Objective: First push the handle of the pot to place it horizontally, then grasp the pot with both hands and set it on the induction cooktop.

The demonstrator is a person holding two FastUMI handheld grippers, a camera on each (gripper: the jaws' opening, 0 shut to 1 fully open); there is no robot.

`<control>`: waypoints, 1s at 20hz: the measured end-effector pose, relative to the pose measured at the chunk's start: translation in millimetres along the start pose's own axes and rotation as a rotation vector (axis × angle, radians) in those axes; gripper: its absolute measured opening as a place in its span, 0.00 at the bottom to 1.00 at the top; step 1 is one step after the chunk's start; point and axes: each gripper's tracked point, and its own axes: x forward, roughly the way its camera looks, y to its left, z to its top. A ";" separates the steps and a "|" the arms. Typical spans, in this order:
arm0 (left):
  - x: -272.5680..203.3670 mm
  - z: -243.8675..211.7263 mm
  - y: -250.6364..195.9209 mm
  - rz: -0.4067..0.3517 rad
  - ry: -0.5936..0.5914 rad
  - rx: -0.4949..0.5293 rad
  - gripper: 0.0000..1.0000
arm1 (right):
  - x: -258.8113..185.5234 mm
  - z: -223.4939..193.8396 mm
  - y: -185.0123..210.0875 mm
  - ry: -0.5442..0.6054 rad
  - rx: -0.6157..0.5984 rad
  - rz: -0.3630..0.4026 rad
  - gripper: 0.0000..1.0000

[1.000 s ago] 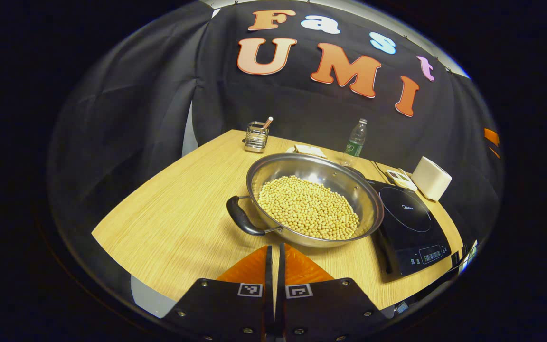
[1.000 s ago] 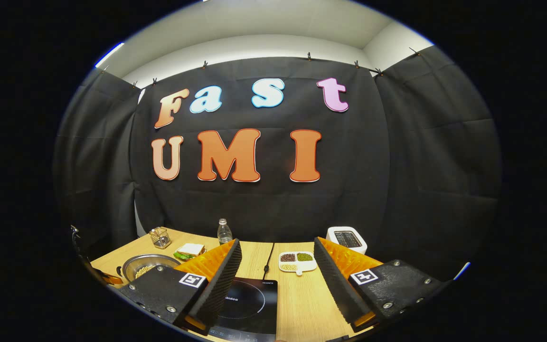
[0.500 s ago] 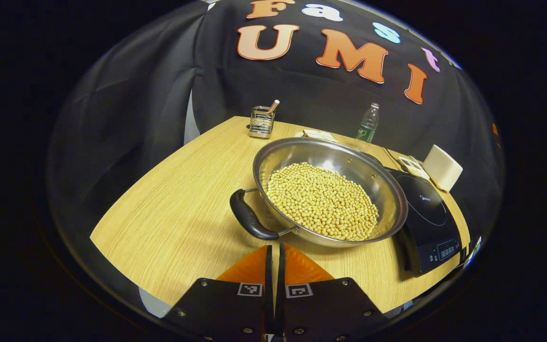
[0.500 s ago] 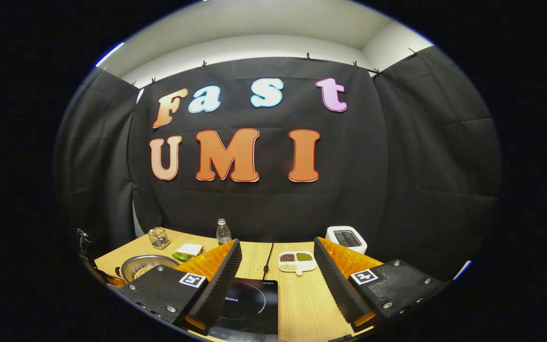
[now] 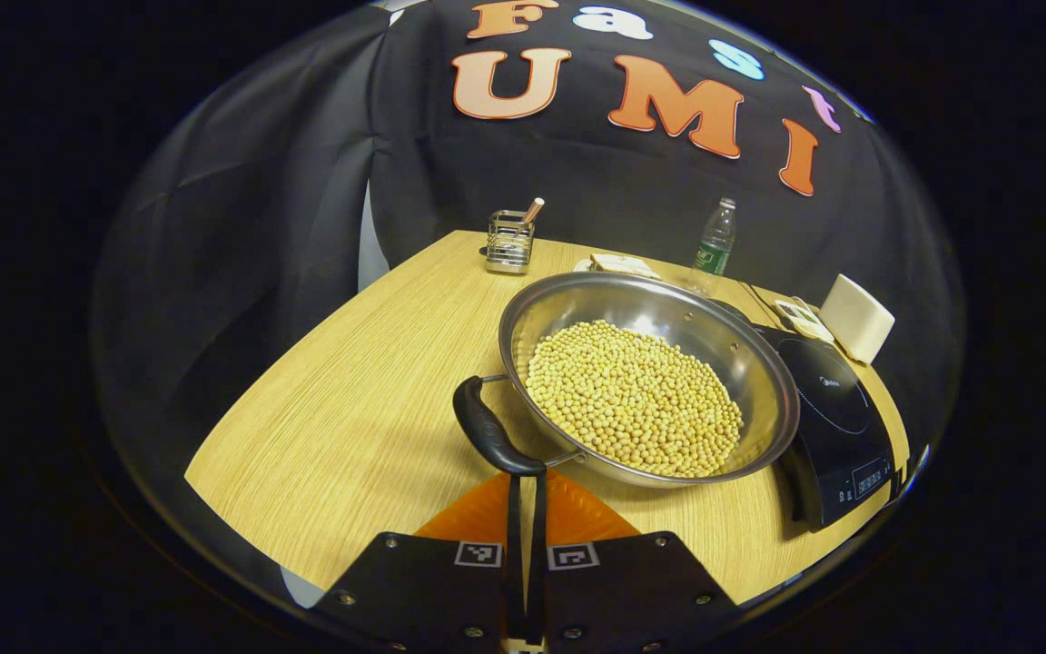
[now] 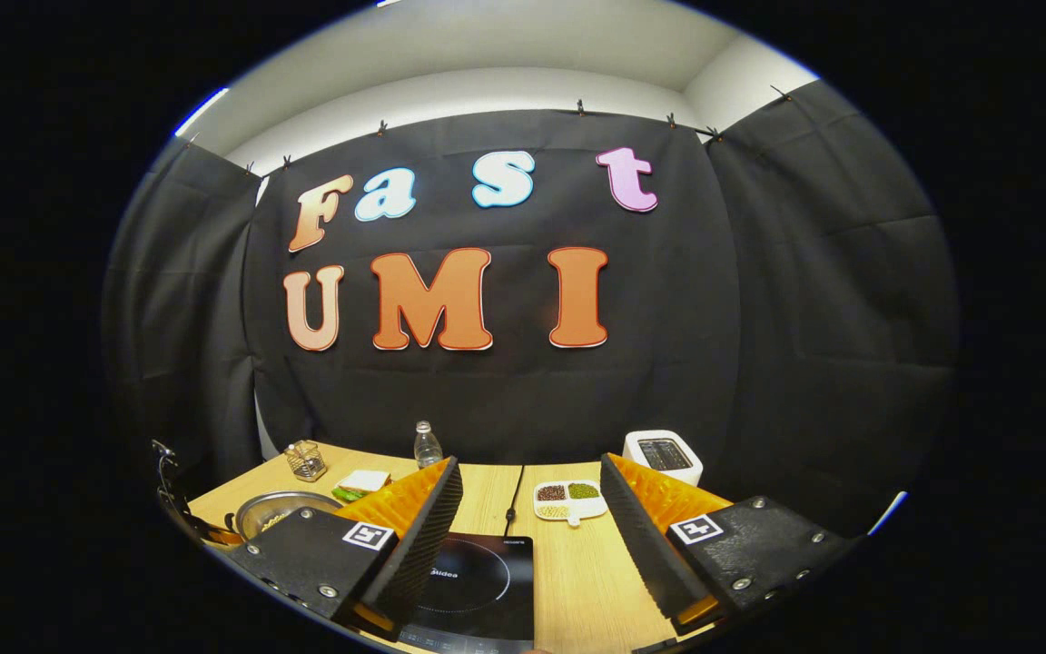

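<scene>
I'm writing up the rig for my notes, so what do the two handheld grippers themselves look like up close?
Each gripper has two flat black plates studded with small silver screws, and each plate carries a small square black-and-white marker tag. On the left gripper the two tags sit side by side. The right gripper has fingers with fine ridged, saw-toothed inner faces. No cables or sleeves are visible.

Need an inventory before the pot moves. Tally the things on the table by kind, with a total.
Pot: 1
Cooktop: 1
Bottle: 1
Wire holder: 1
Sandwich: 1
Divided dish: 1
White box: 1
Total: 7
</scene>
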 end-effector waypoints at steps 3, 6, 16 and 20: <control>2.0 1.8 4.3 0.011 0.001 -0.007 0.03 | 0.8 -2.1 0.5 0.003 0.001 -0.003 0.95; 4.3 4.6 8.1 0.015 -0.004 0.011 0.05 | 0.7 -1.2 0.0 -0.002 -0.005 -0.009 0.95; 26.0 19.6 23.2 0.005 -0.038 0.030 0.04 | 4.2 -4.0 5.4 0.002 -0.018 -0.024 0.95; 31.7 25.3 29.7 0.002 -0.055 0.049 0.03 | 4.5 -4.8 9.0 -0.003 -0.029 -0.035 0.95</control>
